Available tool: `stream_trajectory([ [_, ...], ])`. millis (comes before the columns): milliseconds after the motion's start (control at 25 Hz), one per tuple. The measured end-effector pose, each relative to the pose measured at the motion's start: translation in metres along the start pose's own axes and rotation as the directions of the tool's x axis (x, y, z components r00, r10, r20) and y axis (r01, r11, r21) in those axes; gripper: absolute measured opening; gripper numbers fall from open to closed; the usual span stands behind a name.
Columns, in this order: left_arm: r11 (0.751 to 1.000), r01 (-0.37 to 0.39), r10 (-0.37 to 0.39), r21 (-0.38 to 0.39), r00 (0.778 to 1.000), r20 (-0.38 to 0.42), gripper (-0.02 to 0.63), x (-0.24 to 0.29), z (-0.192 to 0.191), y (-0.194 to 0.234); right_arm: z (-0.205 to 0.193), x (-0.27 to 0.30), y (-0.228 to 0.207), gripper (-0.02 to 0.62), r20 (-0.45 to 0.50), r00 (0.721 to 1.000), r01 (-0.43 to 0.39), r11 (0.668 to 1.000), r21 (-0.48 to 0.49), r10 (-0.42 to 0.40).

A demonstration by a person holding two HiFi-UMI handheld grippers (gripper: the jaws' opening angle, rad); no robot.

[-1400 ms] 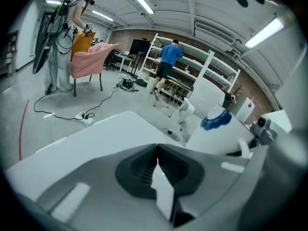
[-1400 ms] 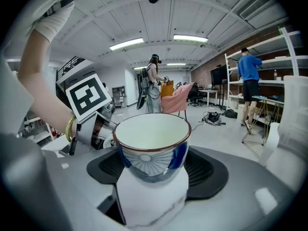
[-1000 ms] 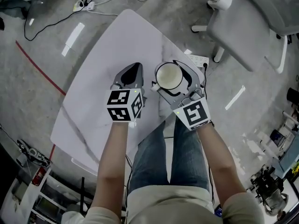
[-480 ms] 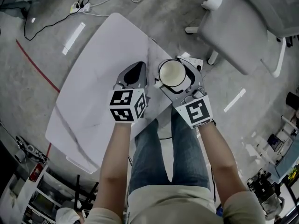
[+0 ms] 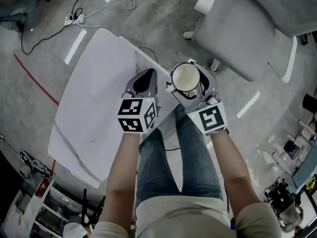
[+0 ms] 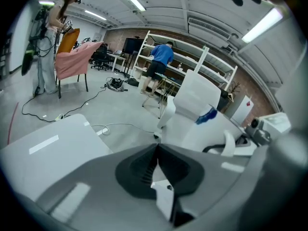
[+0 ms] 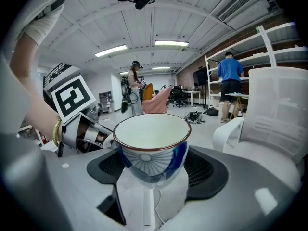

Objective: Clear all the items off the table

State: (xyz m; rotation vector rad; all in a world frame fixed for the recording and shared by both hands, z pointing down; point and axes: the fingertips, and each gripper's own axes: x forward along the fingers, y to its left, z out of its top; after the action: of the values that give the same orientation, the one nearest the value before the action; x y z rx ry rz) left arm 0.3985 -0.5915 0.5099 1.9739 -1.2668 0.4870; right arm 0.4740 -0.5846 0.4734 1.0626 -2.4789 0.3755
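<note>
Your right gripper (image 5: 187, 81) is clamped on the blue-patterned cup (image 7: 152, 138), holding it upright in the air just past the surface's (image 5: 94, 93) right edge. Your left gripper (image 5: 143, 81) is closed and empty, over the surface's near edge.

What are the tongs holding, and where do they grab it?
The right tongs grip the blue-and-white cup by its lower sides. The left tongs are shut and empty.
</note>
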Motion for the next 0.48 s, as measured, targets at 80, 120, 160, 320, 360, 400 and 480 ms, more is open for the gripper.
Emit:
stream_trajectory([
  [80,1.000,0.004,-0.004,0.007,1.000,-0.003,0.009,0.011,0.006,-0.012,-0.002,-0.006,-0.018,0.380,0.000,1.000,0.017,1.000,0.009,-0.017],
  [120,1.000,0.006,-0.006,0.008,1.000,-0.004,0.009,0.017,0.008,-0.017,-0.003,-0.008,-0.028,0.380,0.003,1.000,0.025,1.000,0.014,-0.025],
  [160,1.000,0.008,-0.008,0.010,1.000,-0.005,0.009,0.023,0.011,-0.021,-0.004,-0.010,-0.037,0.380,0.007,0.999,0.034,0.999,0.020,-0.034],
  [320,1.000,0.020,-0.020,0.018,1.000,-0.010,0.009,0.048,0.020,-0.041,-0.010,-0.015,-0.075,0.380,0.005,0.998,0.061,0.997,0.044,-0.062],
  [360,0.999,0.025,-0.024,0.022,1.000,-0.014,0.009,0.054,0.021,-0.047,-0.012,-0.018,-0.083,0.380,0.002,0.998,0.068,0.997,0.048,-0.068],
  [400,0.999,0.029,-0.029,0.025,0.999,-0.018,0.009,0.059,0.021,-0.054,-0.013,-0.021,-0.091,0.380,0.002,0.997,0.076,0.996,0.052,-0.076],
  [480,0.999,0.037,-0.036,0.030,0.999,-0.025,0.009,0.070,0.023,-0.068,-0.014,-0.028,-0.109,0.380,0.008,0.996,0.090,0.994,0.060,-0.090],
])
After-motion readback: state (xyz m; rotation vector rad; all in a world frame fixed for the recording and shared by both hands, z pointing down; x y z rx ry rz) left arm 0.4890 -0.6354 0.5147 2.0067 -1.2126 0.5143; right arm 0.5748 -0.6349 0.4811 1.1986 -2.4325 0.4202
